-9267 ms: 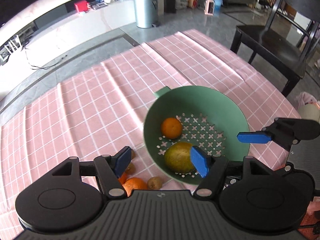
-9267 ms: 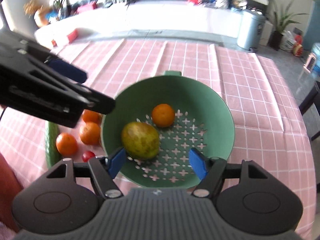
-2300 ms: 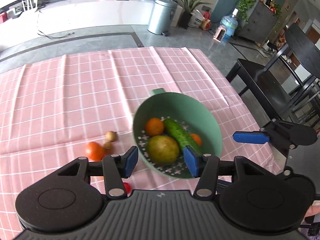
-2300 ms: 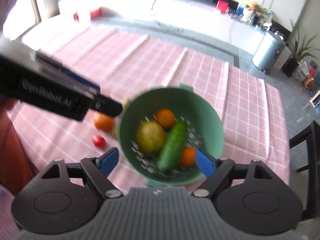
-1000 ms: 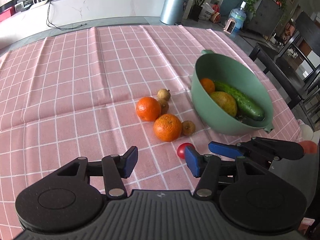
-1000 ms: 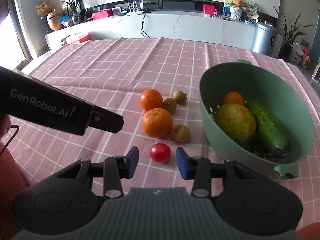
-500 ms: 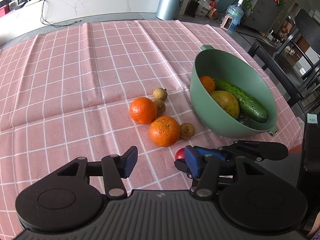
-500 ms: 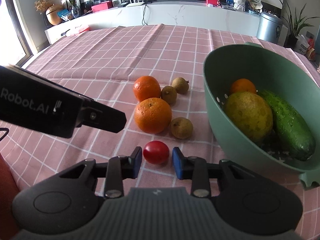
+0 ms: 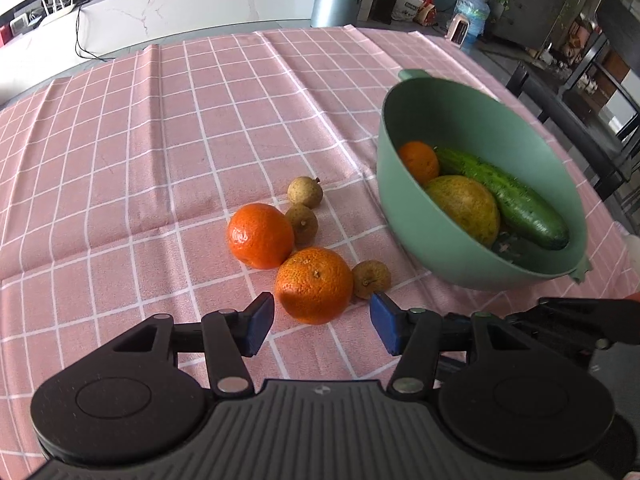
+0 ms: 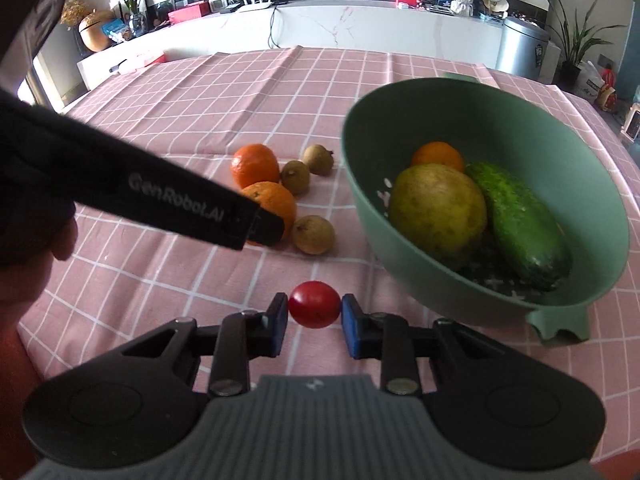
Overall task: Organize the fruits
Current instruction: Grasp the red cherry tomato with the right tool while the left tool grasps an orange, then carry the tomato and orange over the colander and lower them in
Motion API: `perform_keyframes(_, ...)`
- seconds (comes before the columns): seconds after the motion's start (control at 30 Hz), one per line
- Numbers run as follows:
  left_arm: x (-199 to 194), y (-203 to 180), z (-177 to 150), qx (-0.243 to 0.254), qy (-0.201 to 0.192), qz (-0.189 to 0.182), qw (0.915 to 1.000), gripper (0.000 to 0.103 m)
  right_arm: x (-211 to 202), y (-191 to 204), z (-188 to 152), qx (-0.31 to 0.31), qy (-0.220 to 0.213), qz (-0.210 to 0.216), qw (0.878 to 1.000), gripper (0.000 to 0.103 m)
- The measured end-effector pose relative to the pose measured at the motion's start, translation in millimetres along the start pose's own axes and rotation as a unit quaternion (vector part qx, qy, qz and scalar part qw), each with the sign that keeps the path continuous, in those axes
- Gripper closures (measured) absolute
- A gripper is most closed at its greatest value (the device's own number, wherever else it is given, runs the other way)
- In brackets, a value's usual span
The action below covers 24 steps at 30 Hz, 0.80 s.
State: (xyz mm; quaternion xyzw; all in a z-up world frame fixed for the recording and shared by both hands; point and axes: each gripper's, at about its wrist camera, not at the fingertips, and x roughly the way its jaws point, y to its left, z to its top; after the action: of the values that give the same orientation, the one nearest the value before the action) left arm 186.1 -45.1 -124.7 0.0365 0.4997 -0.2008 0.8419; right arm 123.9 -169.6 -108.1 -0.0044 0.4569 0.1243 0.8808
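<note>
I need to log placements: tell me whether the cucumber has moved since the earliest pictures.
Yes. The cucumber then lay on the pink checked tablecloth left of the green colander; now it lies inside, beside the pear.

Bright, even daylight; soft shadows under the fruit on the desk. Window at left overexposed. Strong fisheye bending at edges. Focus sharp, no motion blur.

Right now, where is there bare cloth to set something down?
Free: the pink checked tablecloth left of and beyond the oranges, out to its far edge. Crowded: the strip between the oranges, the small brown fruits and the green colander, plus the near edge, where both grippers work.
</note>
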Motion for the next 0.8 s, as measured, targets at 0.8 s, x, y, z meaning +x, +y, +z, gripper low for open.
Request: perform_keyframes(0.8, -17.9, 4.0, -4.6, -0.045, -0.013, 0.002, 0.9989, 0.055, -18.8, 0.9, 1.8, -0.004, -0.005, 0.011, 1.0, 0.078)
